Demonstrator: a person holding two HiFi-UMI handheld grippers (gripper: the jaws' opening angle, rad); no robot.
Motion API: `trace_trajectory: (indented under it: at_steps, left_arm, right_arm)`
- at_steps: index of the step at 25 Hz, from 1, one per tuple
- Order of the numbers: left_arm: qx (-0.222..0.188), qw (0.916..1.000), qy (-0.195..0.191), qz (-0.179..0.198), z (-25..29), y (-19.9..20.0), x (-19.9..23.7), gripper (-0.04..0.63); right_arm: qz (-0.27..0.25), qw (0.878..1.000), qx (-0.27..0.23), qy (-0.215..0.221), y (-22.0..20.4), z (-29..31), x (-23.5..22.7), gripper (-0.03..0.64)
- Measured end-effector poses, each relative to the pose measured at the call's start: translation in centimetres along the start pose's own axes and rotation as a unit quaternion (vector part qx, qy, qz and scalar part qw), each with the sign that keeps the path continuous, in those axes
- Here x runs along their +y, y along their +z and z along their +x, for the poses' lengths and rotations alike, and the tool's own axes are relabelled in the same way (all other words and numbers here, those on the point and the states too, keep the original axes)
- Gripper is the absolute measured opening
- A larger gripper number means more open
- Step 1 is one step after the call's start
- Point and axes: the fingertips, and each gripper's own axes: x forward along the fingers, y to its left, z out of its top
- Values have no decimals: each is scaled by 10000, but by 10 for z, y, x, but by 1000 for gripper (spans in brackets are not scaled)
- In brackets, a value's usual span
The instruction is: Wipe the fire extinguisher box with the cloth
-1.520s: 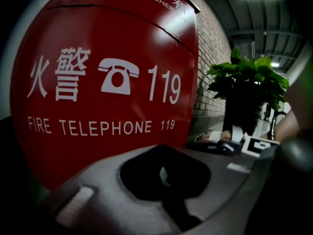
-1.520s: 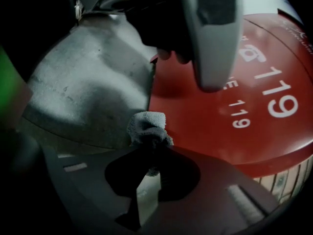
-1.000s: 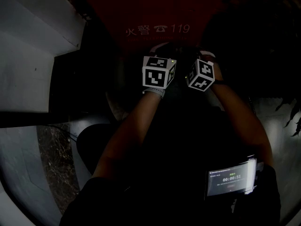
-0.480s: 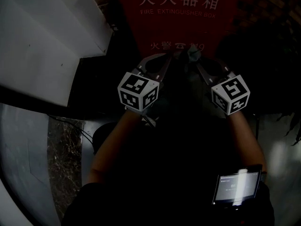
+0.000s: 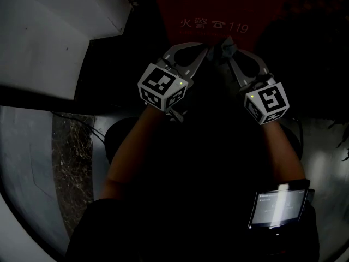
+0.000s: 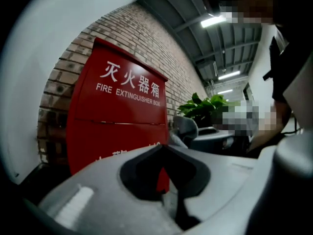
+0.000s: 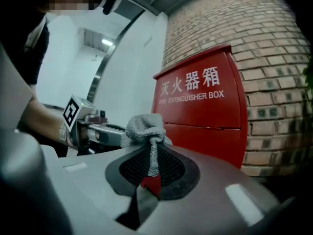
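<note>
Plainly, the right tongs, clamped on the bunched cloth, point straight at the upright red box close ahead against the brick wall, while the left tongs, closed and empty, sit alongside, no nearer.

Right tongs closed on a grey cloth: a thin neck is pinched between the jaws and the rest is bunched above the tips. Red fire extinguisher box stands behind, against a brick wall. Left tongs with marker cube are just left of the cloth.
</note>
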Motion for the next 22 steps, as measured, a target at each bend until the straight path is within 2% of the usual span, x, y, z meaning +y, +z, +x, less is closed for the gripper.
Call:
trace_trajectory:
  at_steps: [4, 9, 22]
  left_arm:
    - [55, 9997, -18, -218, 2, -10, -1, 2]
    - [102, 9997, 124, -169, -4, -11, 4, 2]
    - [93, 9998, 63, -183, -3, -12, -1, 2]
  right_arm:
    - [-111, 9999, 1, 75, -4, -2, 11, 34]
    - [-201, 9998, 2, 2, -5, -4, 11, 34]
    - [-219, 9995, -80, -199, 0, -7, 4, 34]
